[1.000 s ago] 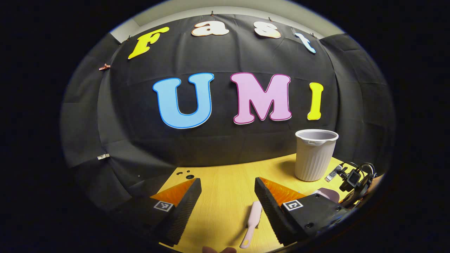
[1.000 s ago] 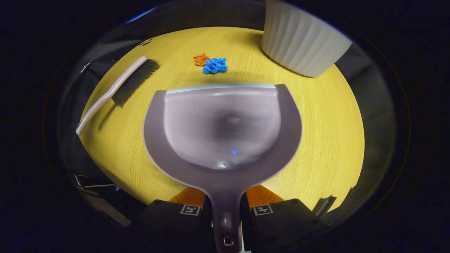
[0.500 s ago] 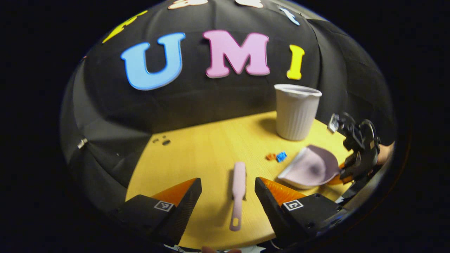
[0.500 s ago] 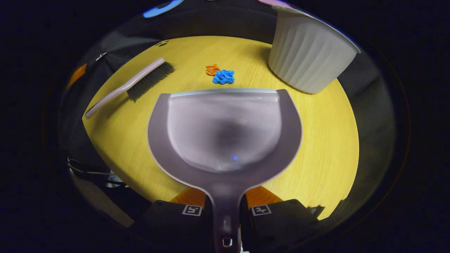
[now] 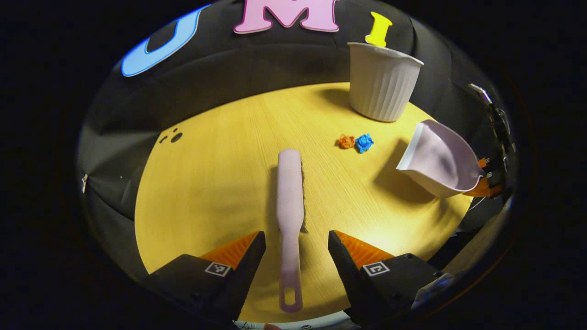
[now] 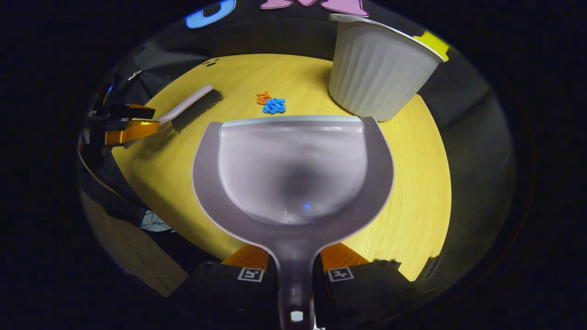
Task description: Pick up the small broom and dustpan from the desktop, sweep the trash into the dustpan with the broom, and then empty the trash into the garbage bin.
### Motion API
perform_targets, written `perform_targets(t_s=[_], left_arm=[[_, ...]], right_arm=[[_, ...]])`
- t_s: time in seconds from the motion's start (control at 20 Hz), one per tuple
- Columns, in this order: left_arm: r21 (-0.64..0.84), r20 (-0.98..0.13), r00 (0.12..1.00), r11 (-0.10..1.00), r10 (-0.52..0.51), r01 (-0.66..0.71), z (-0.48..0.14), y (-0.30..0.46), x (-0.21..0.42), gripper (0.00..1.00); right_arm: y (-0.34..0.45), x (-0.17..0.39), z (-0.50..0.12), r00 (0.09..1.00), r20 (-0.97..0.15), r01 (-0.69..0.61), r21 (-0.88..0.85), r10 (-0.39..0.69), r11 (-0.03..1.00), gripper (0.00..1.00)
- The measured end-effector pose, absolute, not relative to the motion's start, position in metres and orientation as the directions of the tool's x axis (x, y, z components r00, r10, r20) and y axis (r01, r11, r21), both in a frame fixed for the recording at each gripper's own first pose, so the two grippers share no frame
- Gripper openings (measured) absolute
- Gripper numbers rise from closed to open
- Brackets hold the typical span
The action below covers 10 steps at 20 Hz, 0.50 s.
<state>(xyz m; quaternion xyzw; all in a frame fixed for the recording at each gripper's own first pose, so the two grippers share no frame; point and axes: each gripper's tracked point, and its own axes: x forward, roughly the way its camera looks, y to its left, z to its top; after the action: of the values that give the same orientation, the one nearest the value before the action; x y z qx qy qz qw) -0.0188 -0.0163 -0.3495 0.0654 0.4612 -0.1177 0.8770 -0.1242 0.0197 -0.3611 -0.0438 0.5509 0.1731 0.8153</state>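
Left tool astride broom

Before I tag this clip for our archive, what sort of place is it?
Likely a staged recording booth, not a home: black cloth wall behind a yellow wooden desktop, set with a ribbed bin and paper scraps.

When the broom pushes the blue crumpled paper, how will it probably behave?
The blue crumpled paper looks small and light, so it would probably slide easily on the smooth desktop. Its irregular crumpled shape suggests tumbling rather than rolling straight. The orange scrap lies right beside it and may move along.
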Motion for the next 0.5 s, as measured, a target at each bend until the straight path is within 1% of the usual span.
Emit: perform_targets(t_s=[0.15, 0.2, 0.25, 0.35, 0.4, 0.45, 0.5], left_arm=[[0.016, -0.847, 0.516, 0.964, -0.129, 0.267, -0.370, -0.019, -0.010, 0.84], [0.010, -0.852, 0.507, 0.965, -0.129, 0.262, -0.374, -0.021, -0.007, 0.82], [0.006, -0.857, 0.499, 0.967, -0.127, 0.256, -0.379, -0.022, -0.005, 0.82], [0.006, -0.869, 0.481, 0.968, -0.118, 0.249, -0.387, -0.022, -0.002, 0.78], [0.006, -0.874, 0.472, 0.969, -0.116, 0.248, -0.390, -0.023, -0.001, 0.72], [0.001, -0.878, 0.464, 0.970, -0.116, 0.244, -0.392, -0.023, 0.000, 0.69], [-0.005, -0.882, 0.457, 0.971, -0.116, 0.237, -0.396, -0.024, 0.001, 0.64]], right_arm=[[0.017, -0.130, -0.361, 0.327, -0.916, -0.347, 0.111, 0.231, 0.931, 0.32], [0.017, -0.132, -0.362, 0.322, -0.918, -0.349, 0.113, 0.232, 0.930, 0.35], [0.016, -0.134, -0.362, 0.317, -0.919, -0.352, 0.115, 0.234, 0.929, 0.35], [0.015, -0.136, -0.363, 0.307, -0.922, -0.355, 0.120, 0.237, 0.927, 0.35], [0.015, -0.136, -0.363, 0.305, -0.922, -0.356, 0.122, 0.238, 0.926, 0.39], [0.016, -0.134, -0.363, 0.304, -0.922, -0.358, 0.123, 0.240, 0.926, 0.35], [0.016, -0.133, -0.362, 0.303, -0.922, -0.360, 0.124, 0.242, 0.925, 0.35]])
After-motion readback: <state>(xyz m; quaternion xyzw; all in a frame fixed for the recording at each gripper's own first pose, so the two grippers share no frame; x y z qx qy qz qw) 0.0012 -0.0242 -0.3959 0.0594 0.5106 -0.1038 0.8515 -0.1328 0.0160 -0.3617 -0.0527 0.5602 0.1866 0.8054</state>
